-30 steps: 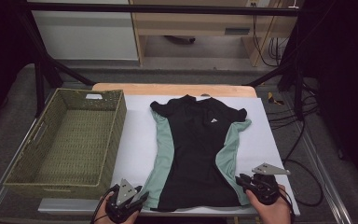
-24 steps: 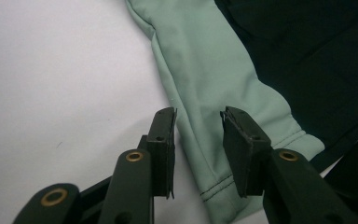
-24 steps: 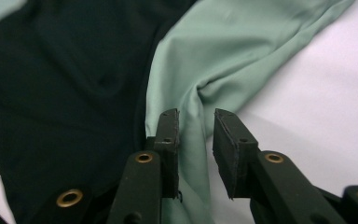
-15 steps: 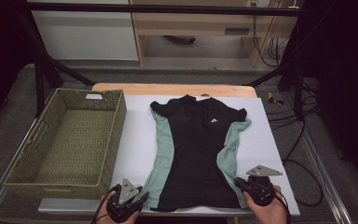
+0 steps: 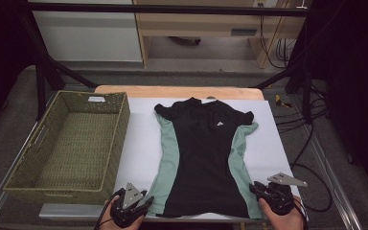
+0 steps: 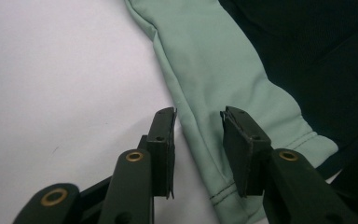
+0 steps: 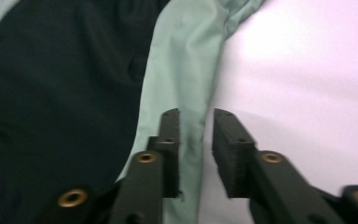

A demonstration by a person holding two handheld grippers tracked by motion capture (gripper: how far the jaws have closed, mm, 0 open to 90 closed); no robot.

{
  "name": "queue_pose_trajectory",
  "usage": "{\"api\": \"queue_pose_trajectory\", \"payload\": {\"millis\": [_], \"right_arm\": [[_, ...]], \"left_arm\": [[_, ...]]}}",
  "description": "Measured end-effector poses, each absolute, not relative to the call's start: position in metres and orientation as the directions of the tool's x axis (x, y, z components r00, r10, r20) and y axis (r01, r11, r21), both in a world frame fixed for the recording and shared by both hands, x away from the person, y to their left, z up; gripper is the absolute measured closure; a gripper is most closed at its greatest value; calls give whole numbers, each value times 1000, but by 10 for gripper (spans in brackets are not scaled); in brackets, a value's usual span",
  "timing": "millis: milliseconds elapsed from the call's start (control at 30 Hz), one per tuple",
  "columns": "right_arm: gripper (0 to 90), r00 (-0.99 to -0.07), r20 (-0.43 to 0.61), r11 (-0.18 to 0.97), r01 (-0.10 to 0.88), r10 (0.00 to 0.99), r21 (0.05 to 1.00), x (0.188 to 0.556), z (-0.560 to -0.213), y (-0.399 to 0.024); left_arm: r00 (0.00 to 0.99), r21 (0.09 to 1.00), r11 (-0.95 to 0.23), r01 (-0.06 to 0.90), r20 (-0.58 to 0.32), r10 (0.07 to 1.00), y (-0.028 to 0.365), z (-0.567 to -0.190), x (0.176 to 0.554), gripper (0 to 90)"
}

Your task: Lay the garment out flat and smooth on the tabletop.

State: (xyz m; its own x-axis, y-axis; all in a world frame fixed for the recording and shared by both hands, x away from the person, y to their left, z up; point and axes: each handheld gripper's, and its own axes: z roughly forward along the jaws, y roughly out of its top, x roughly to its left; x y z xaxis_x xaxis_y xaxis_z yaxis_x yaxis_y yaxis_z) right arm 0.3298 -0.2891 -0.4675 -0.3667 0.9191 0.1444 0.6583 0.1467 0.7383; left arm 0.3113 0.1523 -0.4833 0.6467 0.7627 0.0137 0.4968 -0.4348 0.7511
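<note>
Shirt (image 5: 202,158) is lying flat on my desk (image 5: 278,143). Left gripper (image 6: 198,135) is straddling its green hem edge, jaws apart; right gripper (image 7: 196,135), jaws just opening, seemingly unclamped.

The dress (image 5: 202,158) is smooth, matt knit cloth, black with mint-green side panels. Beneath it lies a smooth white matt sheet (image 5: 143,143) on a pale wooden tabletop (image 5: 124,89). Left of the dress, the basket (image 5: 72,143) is rough, green woven wicker.
</note>
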Motion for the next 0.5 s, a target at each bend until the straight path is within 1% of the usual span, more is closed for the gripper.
{"api": "queue_pose_trajectory", "payload": {"millis": [33,67,100,167,200,233,267,333,500], "right_arm": [[698,-370,151,146,662,917,735,331,-470,-289],[698,-369,156,148,673,916,725,333,-472,-288],[720,-374,154,157,679,915,718,334,-473,-287],[802,-388,153,171,682,909,712,334,-475,-286],[832,-393,150,179,683,907,708,335,-475,-285],[851,-395,149,183,687,907,704,335,-475,-285],[867,-395,149,183,687,907,703,335,-475,-285],[876,-396,149,184,686,906,704,333,-474,-286],[878,-399,144,189,684,906,705,324,-469,-287]], "left_arm": [[651,750,-434,499,6,759,152,-483,312,649],[663,748,-440,497,0,749,152,-483,313,674],[669,748,-443,494,-1,743,152,-483,313,709],[683,746,-447,494,-14,730,153,-483,313,747],[697,742,-454,493,-24,717,153,-482,313,796],[700,740,-458,493,-25,713,153,-482,313,841],[703,737,-463,492,-22,711,153,-481,312,858],[707,730,-473,493,-20,707,153,-480,312,876],[711,732,-467,496,-35,702,161,-473,302,879]]}}
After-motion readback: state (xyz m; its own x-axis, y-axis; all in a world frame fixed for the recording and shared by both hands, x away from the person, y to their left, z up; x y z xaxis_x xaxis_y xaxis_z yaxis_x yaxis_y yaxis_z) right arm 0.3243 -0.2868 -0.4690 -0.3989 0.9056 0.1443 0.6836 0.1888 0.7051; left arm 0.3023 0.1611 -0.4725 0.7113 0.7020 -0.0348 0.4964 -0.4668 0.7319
